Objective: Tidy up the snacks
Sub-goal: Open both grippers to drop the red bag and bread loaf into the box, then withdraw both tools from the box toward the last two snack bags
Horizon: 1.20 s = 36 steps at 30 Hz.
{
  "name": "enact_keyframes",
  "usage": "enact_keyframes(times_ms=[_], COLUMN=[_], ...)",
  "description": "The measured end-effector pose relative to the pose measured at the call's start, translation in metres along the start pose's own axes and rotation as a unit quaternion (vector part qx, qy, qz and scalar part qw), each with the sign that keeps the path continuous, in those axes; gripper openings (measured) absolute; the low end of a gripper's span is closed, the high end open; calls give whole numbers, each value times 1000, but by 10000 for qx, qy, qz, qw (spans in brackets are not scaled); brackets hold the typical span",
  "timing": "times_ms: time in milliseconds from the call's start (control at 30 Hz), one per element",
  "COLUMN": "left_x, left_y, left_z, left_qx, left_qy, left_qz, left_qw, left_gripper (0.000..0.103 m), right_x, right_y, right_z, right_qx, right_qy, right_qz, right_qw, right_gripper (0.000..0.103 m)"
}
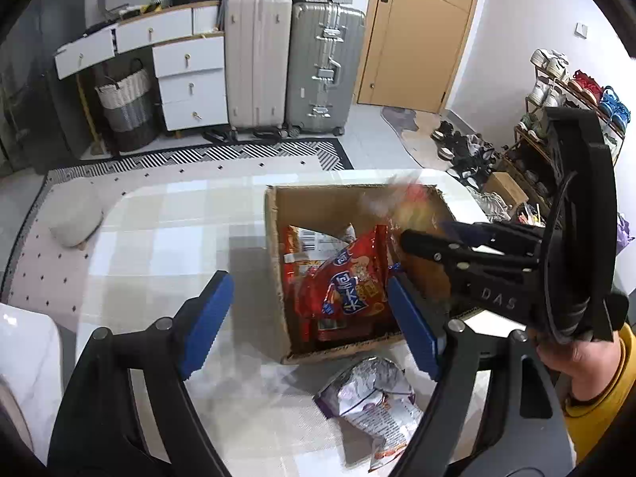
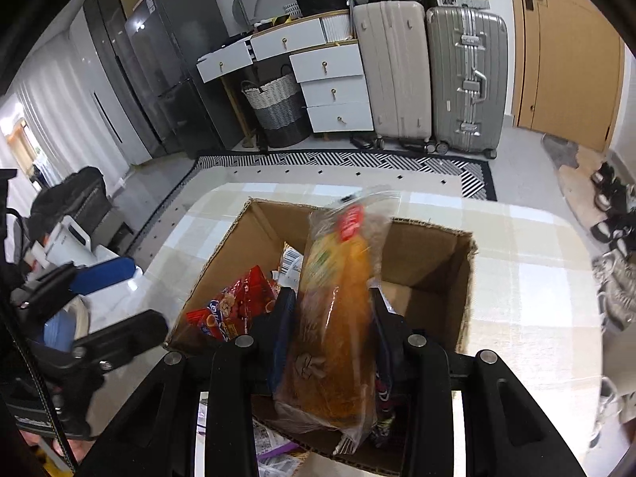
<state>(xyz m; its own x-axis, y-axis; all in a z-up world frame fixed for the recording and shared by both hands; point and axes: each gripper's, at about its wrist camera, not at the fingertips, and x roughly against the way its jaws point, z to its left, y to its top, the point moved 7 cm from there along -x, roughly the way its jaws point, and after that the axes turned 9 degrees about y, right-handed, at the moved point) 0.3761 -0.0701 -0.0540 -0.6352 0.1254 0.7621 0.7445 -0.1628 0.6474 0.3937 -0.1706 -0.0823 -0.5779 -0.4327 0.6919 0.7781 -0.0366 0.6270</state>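
Note:
An open cardboard box [image 1: 274,246] stands on the checked table, with red snack bags [image 1: 349,278] lying inside. My left gripper [image 1: 310,326] hovers open over the box's near left corner; its blue pads [image 1: 206,326] press on nothing. A silver-purple snack bag [image 1: 369,397] lies on the table just in front of the box. My right gripper [image 2: 332,298] is shut on an orange snack in a clear wrapper [image 2: 334,338], held upright over the box [image 2: 429,262]. In the left wrist view the right gripper [image 1: 425,234] reaches in from the right, the held snack [image 1: 405,202] blurred.
The table [image 1: 159,238] stretches left of the box. Behind it lie a patterned rug [image 1: 238,155], suitcases [image 1: 258,59], white drawers [image 1: 190,79] and a woven basket [image 1: 127,107]. A shoe rack [image 1: 556,91] stands at the right. A person's hand and yellow sleeve [image 1: 596,377] hold the right gripper.

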Motion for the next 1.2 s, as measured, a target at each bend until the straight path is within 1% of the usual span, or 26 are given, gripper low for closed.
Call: enact_keyframes(times_ms=[33,100,200,267,333,400,433,500,600,733,767,800,867,900,967,1033,1100,1200], left_x=[6,18,38,54,72,89,99,119,147,182,190,198,215,221,239,247,249,251], left_y=[-1,-2,-6,-10,-16,-24,-28,-36,-51,-76,-84,-90,-105,-112,-128,-144,-154,-177], left_z=[1,2,3,3,5,8,7,8,14,20,22,24,27,29,33,34,34,33], left_qx=[6,11,16,8,20,-4,-37,-28,81,171,174,185,241,268,377,406,435,488], left_qy=[23,33,64,93,168,276,260,280,330,392,410,432,494,511,524,518,534,541], left_qz=[-24,-59,-145,-211,-301,-354,-393,-484,-595,-732,-758,-790,-914,-970,-1126,-1148,-1157,-1135], left_qw=[10000,10000,9999,9997,9994,9990,9989,9984,9977,9964,9961,9958,9943,9936,9915,9912,9909,9909], left_gripper=[79,80,80,80,82,82,82,83,85,86,87,89,96,103,103,103,103,103], right_x=[4,11,25,37,51,68,77,96,118,149,154,159,170,175,185,191,198,209], right_y=[1,4,8,7,6,1,-4,-16,-35,-64,-71,-79,-96,-104,-123,-139,-152,-175], right_z=[1,4,9,17,27,36,42,55,70,92,96,100,108,111,119,125,129,134], right_qx=[38,98,148,187,223,288,319,394,481,555,556,556,571,594,637,635,629,596], right_qy=[-38,-131,-245,-151,-76,-29,9,71,140,253,269,291,309,290,258,251,229,240], right_qz=[-36,-106,-271,-342,-508,-645,-727,-904,-1076,-1371,-1410,-1458,-1543,-1599,-1727,-1769,-1869,-2049], right_qw=[10000,9998,9992,9991,9984,9975,9968,9951,9929,9887,9881,9873,9859,9849,9826,9819,9801,9767], right_gripper=[39,50,50,50,50,51,51,54,69,70,72,76,82,82,83,83,88,89])
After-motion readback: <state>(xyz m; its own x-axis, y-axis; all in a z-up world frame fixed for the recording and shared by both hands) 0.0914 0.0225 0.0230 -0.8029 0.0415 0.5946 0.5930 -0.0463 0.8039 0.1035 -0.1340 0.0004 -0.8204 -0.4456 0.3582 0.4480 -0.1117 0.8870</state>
